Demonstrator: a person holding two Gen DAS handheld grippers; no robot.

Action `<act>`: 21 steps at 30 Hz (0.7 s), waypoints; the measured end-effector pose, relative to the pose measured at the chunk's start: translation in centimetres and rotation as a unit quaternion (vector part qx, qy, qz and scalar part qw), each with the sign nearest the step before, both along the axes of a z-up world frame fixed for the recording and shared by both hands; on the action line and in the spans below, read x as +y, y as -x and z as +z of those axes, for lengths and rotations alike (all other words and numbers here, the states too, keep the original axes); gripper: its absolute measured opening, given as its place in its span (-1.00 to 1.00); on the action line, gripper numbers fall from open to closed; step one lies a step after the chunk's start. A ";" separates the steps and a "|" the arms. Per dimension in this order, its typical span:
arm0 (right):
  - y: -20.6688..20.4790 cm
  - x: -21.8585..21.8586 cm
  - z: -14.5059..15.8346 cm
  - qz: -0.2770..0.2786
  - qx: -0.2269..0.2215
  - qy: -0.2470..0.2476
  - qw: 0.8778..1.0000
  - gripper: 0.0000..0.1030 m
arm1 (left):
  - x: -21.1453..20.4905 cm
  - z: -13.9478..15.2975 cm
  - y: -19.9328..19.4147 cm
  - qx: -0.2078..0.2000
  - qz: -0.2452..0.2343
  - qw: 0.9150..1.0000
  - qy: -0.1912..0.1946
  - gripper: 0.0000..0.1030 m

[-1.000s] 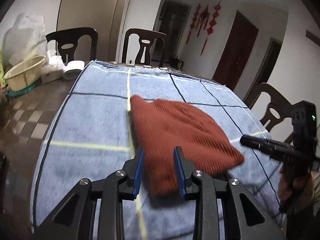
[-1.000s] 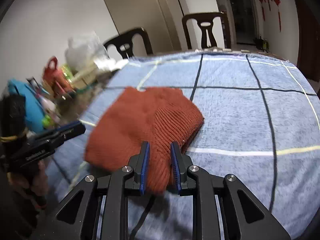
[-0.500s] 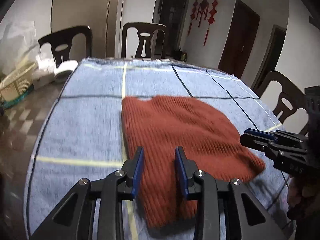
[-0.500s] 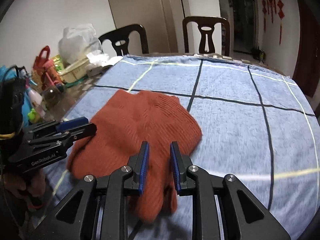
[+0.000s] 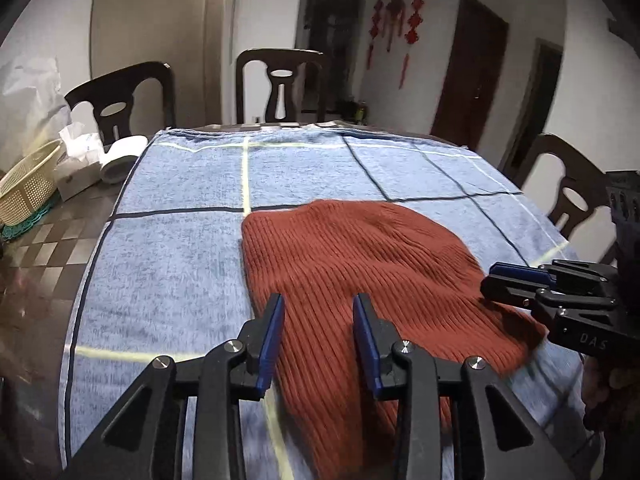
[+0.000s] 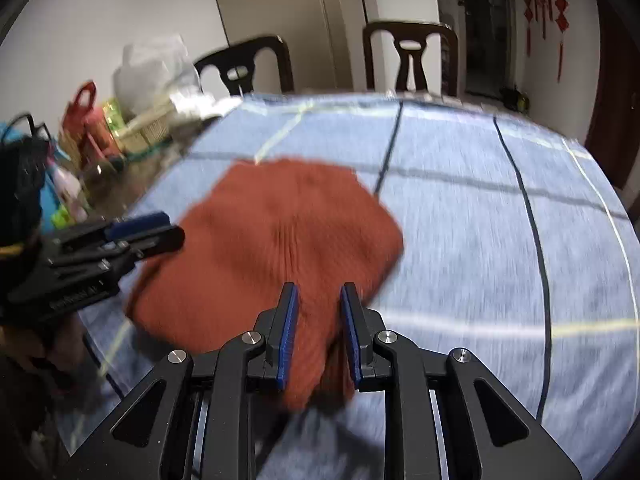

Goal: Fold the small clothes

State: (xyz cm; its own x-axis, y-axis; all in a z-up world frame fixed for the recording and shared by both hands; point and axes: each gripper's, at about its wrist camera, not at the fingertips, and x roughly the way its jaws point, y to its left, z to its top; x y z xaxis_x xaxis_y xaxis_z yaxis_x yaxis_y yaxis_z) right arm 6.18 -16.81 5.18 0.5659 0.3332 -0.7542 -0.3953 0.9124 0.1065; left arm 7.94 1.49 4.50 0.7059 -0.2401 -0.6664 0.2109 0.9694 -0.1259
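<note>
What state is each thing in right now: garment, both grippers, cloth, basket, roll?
Garment: spread flat on the cloth, near edge between both grippers' fingers.
Left gripper: open, fingers astride the garment's near edge.
Right gripper: part open, garment edge between its fingers; grip unclear through blur.
Cloth: laid flat over the table.
Basket: upright, contents not visible.
Roll: lying on its side.
</note>
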 end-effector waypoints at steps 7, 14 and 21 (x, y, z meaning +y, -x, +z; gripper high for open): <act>0.3 -0.8 -0.3 -0.034 0.004 -0.025 0.999 -0.57 | 0.0 -0.9 0.3 0.022 -0.020 1.000 0.006 -0.25; -3.4 0.2 0.3 -0.041 -0.006 -0.006 0.999 -0.57 | -0.8 0.5 -3.0 0.009 -0.025 1.000 -0.004 -0.26; -3.2 0.0 0.3 -0.023 -0.008 0.000 1.000 -0.57 | -0.9 -1.4 -4.2 0.027 -0.009 0.999 -0.014 -0.25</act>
State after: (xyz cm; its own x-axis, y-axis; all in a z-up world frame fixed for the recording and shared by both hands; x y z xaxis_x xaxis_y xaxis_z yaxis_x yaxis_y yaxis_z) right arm 9.35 -16.82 5.48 0.5921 0.3062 -0.7455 -0.3540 0.9298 0.1007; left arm 12.14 0.59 3.08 0.6639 -0.2329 -0.7107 0.2216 0.9689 -0.1104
